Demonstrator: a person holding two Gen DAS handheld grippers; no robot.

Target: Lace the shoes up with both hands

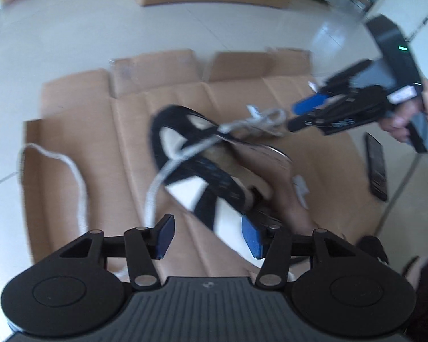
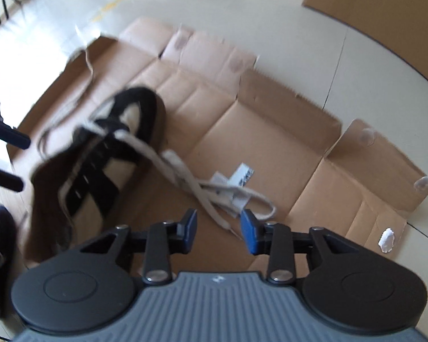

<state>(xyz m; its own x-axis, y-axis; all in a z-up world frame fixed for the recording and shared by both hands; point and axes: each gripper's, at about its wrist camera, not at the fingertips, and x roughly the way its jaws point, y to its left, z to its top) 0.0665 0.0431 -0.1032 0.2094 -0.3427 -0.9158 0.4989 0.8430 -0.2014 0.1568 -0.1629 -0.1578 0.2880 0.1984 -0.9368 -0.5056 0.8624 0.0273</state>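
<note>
Black-and-white sneaker (image 1: 202, 176) laid on flattened cardboard (image 1: 122, 131), white lace (image 2: 202, 188) trailed toward five o'clock, left tongs (image 1: 208, 235) parted and empty, right tongs (image 2: 218, 232) parted above the lace, nothing gripped.

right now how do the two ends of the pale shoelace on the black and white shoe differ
The left lace end trails off the black and white shoe as one long loose curve across the flattened brown cardboard. The right lace end lies bunched in loops, over a small white paper tag. The left one lies well clear of the left gripper; the right one sits just ahead of the right gripper. Neither is gripped; both jaws stand open.
</note>
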